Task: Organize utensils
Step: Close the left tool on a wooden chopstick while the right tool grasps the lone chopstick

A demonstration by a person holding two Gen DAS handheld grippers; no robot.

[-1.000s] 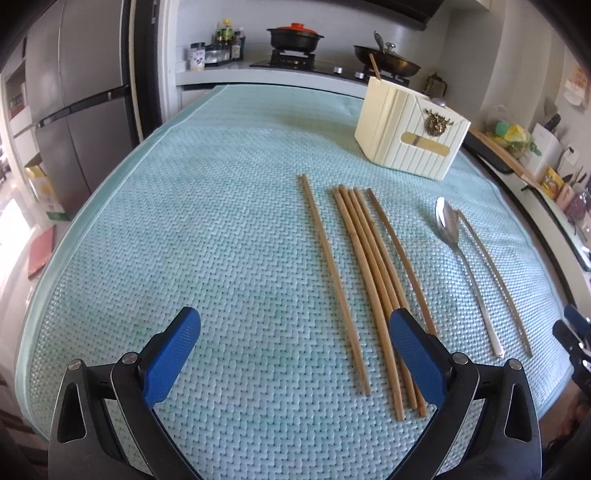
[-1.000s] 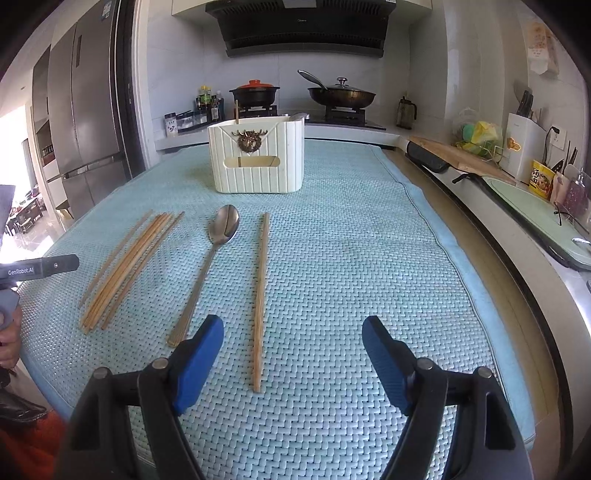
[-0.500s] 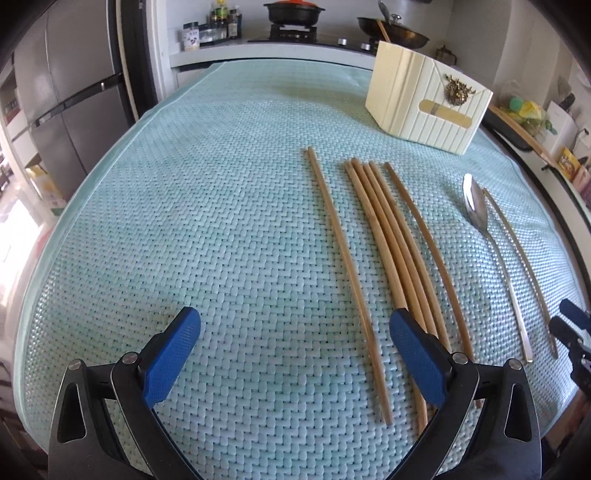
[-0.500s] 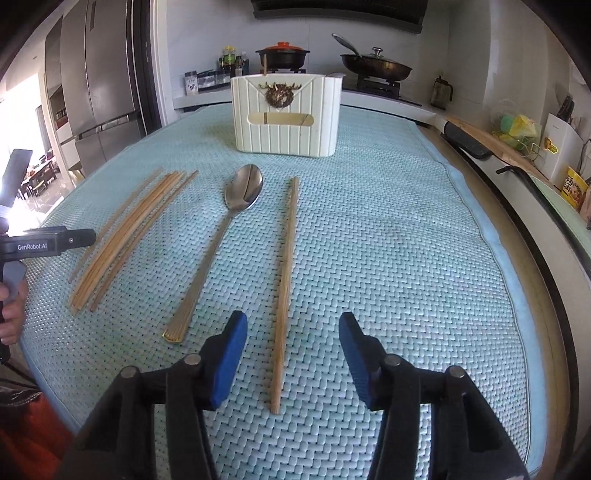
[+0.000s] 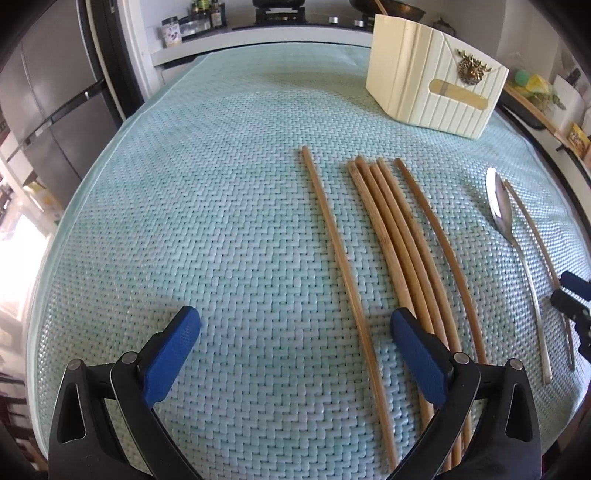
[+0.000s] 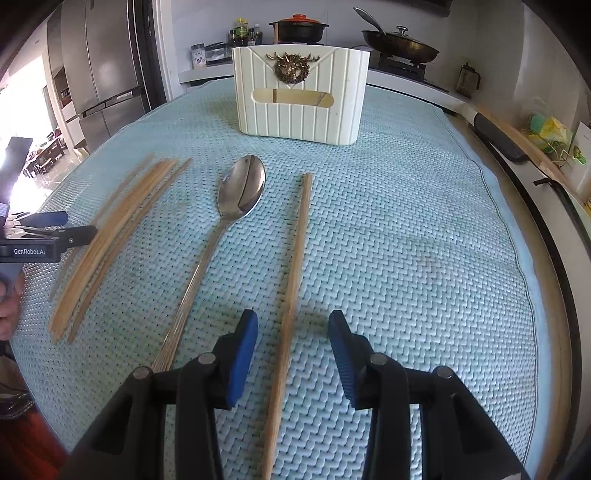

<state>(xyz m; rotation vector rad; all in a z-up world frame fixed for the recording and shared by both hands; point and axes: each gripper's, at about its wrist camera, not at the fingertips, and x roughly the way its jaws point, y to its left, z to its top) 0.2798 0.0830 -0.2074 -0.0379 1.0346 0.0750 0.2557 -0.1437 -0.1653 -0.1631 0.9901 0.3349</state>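
Note:
A cream utensil holder (image 6: 301,99) with a brass stag emblem stands at the far side of the mat; it also shows in the left wrist view (image 5: 436,79). A single chopstick (image 6: 291,291) lies between the jaws of my right gripper (image 6: 291,332), which is open and narrowed around it without touching. A metal spoon (image 6: 221,229) lies just left of it. Several chopsticks (image 5: 406,251) lie in a bunch. My left gripper (image 5: 295,332) is wide open and low over the mat, with one separate chopstick (image 5: 343,269) between its jaws.
A teal woven mat (image 6: 406,221) covers the table. Its right edge meets a counter with a cutting board (image 6: 517,140). A stove with a pot (image 6: 299,27) and pan (image 6: 399,46) is behind. A fridge (image 6: 107,70) stands at the left.
My right gripper moved forward and down over the single chopstick and its jaws narrowed around it. My left gripper moved forward and lower over the leftmost chopstick, jaws still wide.

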